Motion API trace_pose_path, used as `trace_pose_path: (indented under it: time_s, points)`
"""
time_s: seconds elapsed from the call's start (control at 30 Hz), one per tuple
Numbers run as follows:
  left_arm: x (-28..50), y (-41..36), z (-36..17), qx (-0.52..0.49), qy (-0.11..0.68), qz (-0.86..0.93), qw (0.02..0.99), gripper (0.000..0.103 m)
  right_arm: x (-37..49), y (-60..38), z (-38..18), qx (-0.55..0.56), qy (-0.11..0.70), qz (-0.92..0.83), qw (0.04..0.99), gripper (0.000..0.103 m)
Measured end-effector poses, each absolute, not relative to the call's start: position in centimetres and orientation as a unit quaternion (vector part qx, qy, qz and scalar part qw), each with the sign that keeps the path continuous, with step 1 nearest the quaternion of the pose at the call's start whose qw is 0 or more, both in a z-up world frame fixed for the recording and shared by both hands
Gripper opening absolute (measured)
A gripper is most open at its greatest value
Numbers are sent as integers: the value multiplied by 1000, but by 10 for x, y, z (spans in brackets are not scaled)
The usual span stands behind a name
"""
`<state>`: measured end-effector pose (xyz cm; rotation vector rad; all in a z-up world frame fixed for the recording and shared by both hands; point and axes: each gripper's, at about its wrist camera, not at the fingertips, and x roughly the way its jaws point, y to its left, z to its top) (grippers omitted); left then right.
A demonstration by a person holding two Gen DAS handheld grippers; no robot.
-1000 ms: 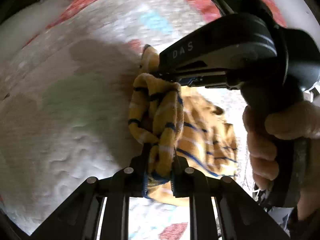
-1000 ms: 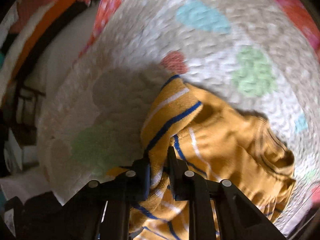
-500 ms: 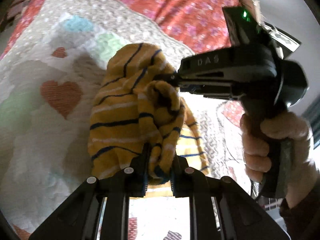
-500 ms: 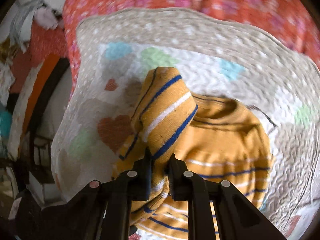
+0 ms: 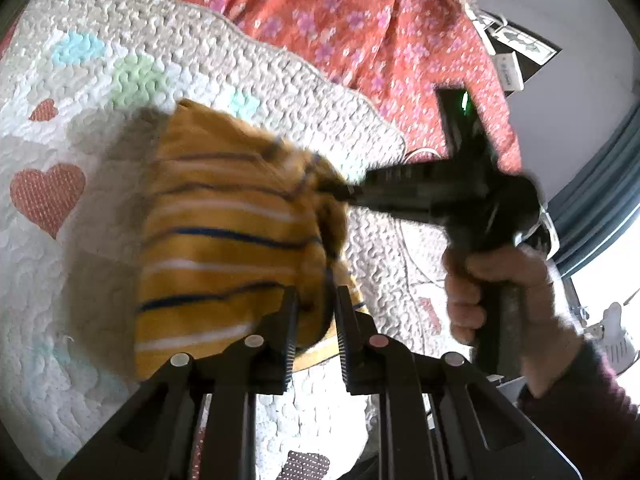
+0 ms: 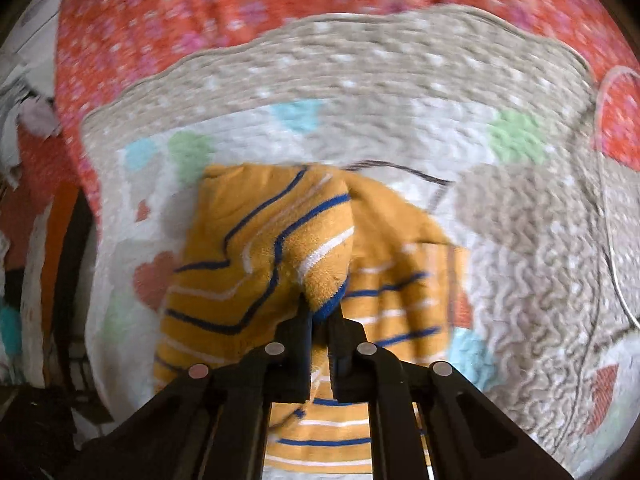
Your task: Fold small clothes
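Observation:
A small mustard-yellow garment (image 5: 224,240) with blue and white stripes hangs lifted above a quilted mat. My left gripper (image 5: 316,312) is shut on a bunched edge of it at the bottom of the left wrist view. My right gripper (image 5: 344,192) comes in from the right there, held by a hand (image 5: 488,280), and pinches another edge higher up. In the right wrist view the right gripper (image 6: 320,316) is shut on a blue-trimmed edge of the garment (image 6: 256,248), and the rest of the cloth drapes down onto the mat behind it.
The white quilted mat (image 5: 280,80) with coloured hearts lies on a red floral bedspread (image 5: 360,12). A white cable (image 6: 604,128) loops at the mat's right edge. Clutter stands past the mat's left side (image 6: 24,160). A dark sleeve (image 5: 588,412) is at lower right.
Both grippers have lifted the garment off the mat and drawn apart sideways, so the bunched cloth now spreads wider between them. The right gripper has rolled and swung to the right.

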<state>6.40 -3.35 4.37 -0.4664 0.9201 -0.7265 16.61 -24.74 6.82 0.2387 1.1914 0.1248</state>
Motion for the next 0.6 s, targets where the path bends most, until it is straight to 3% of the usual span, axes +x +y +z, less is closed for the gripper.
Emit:
trace_pose_path:
  time_s: [0.27, 0.37, 0.43, 0.47, 0.5, 0.6]
  points:
    - [87, -9, 19, -258, 471, -275, 797, 16, 155, -282, 44, 110, 574, 22, 811, 8]
    - [88, -12, 10, -248, 488, -258, 796, 16, 145, -286, 53, 126, 551, 22, 824, 20]
    - [87, -14, 7, -240, 492, -253, 798, 16, 132, -293, 62, 159, 521, 29, 838, 44]
    - [87, -14, 6, -240, 493, -252, 798, 16, 126, -294, 64, 175, 512, 36, 840, 63]
    - [88, -15, 5, -240, 493, -251, 797, 16, 119, -295, 63, 191, 504, 43, 841, 68]
    - [87, -13, 5, -244, 492, -251, 797, 16, 102, -294, 50, 236, 502, 62, 830, 68]
